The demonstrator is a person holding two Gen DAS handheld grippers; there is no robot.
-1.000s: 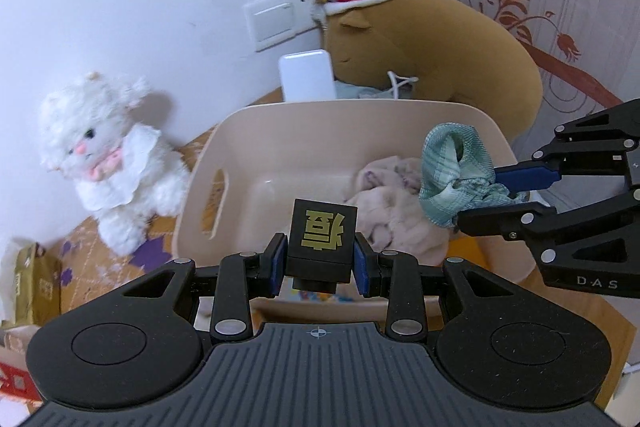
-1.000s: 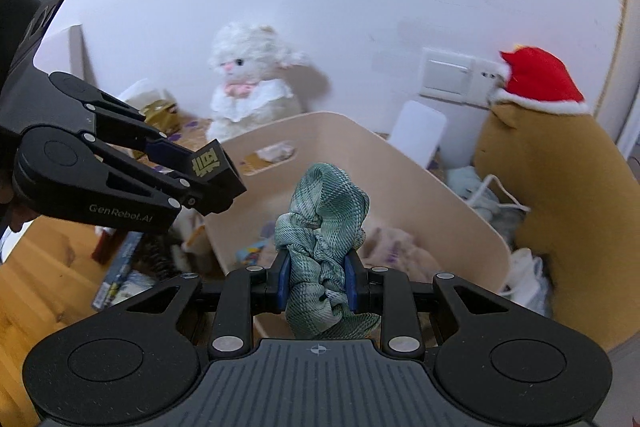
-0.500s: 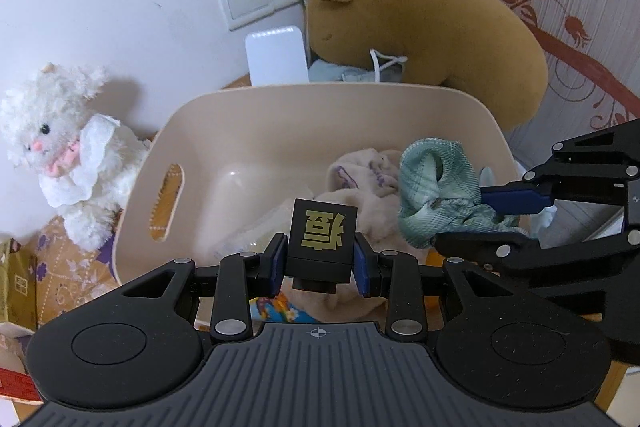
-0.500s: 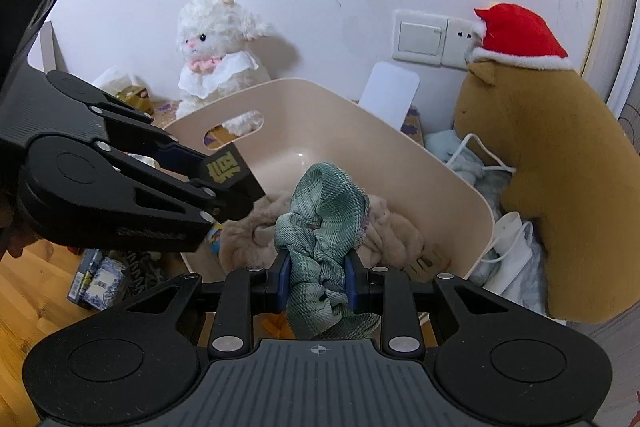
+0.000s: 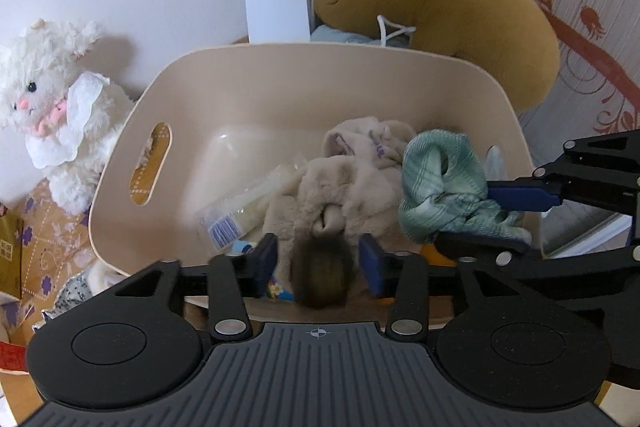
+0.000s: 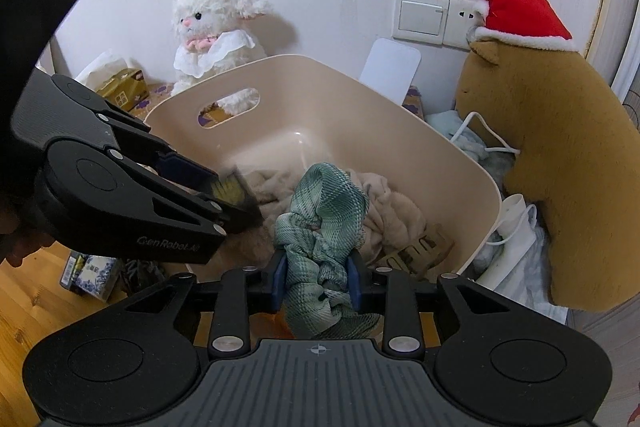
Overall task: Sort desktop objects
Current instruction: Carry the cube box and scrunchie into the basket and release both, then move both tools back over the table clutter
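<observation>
Dropping now from the opened left tongs point(image 5: 318, 265), the black cube point(image 5: 320, 277) falls (blurred) into the beige bin point(image 5: 320, 75), while the right tongs point(image 6: 318, 281), just loosening, hold the green scrunchie point(image 6: 324, 227).

Both wrist cams look steeply down along their gripper fingers, close over the beige basket point(image 5: 304, 67) against the white wall. Left view sits at the basket's near rim, with the right gripper point(image 5: 472, 223) entering from its right edge. Right view shows the left gripper point(image 6: 224, 199) at its left; both share the basket, white plush point(image 6: 212, 27) and brown plush point(image 5: 440, 7).
</observation>
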